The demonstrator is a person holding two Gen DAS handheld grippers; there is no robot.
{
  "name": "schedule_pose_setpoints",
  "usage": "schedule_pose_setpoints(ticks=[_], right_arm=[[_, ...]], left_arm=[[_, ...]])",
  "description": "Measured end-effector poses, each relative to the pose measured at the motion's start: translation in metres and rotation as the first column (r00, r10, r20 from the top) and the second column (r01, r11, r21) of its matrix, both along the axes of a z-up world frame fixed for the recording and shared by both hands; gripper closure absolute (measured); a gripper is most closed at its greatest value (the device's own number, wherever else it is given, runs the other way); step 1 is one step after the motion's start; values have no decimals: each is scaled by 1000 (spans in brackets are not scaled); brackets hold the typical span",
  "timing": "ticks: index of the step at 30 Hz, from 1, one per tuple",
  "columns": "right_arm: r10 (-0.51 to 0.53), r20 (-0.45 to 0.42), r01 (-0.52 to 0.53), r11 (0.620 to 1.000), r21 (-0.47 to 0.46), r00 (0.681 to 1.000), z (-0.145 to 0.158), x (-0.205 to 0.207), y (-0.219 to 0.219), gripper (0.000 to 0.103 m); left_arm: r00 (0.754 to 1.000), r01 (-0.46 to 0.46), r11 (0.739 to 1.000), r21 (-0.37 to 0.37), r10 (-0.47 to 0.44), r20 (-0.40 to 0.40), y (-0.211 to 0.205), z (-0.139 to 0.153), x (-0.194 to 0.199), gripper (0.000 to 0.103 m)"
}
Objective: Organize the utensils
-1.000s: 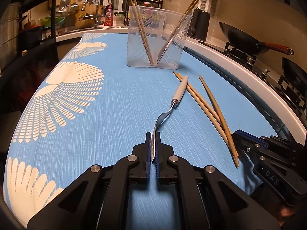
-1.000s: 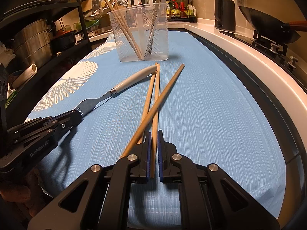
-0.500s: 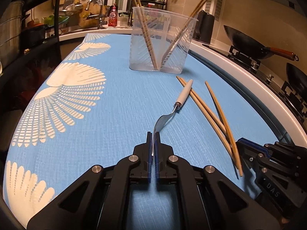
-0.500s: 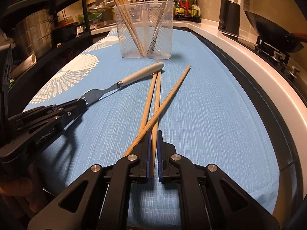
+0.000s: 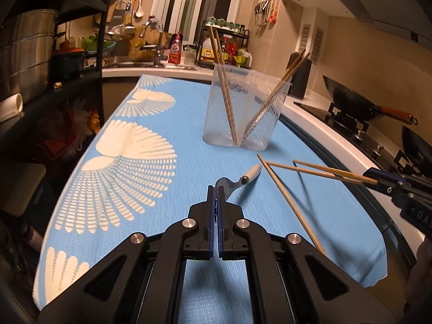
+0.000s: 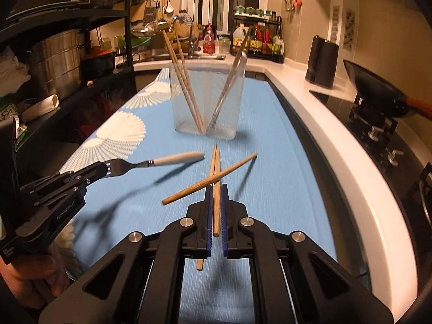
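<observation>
Fork [image 6: 151,163] tines in left jaws, chopsticks [image 6: 215,186] seemingly pinched right

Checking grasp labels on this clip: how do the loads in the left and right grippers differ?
The left gripper clamps one white-handled fork by its tines; the right gripper clamps wooden chopsticks near one end. A third chopstick lies crosswise on them. Both loads are lifted off the blue cloth.

2 hand-held grippers [image 5: 216,191] [image 6: 215,189], both clamped
</observation>
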State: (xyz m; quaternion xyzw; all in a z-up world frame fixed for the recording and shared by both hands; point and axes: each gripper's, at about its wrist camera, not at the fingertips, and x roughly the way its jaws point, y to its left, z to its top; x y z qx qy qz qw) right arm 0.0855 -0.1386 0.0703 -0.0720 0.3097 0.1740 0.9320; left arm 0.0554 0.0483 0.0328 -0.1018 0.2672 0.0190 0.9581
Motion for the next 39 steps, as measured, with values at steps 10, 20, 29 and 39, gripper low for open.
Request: schedule_pose_setpoints(ticks=[10, 20, 29, 39], right_arm=[[9, 81, -9, 1000, -2, 997, 45, -10, -1, 98], [20, 132, -22, 1000, 10, 991, 76, -13, 0, 98], [23, 170, -31, 999, 43, 985, 101, -16, -7, 98], [34, 190, -48, 996, 72, 981, 118, -10, -9, 98]], left_arm=[[997, -38, 999, 3, 38, 67, 14, 18, -7, 102], [991, -67, 998, 18, 65, 113, 23, 32, -14, 101], [983, -74, 996, 48, 64, 174, 28, 65, -18, 101], [994, 26, 980, 196, -46, 98, 23, 108, 5, 101]])
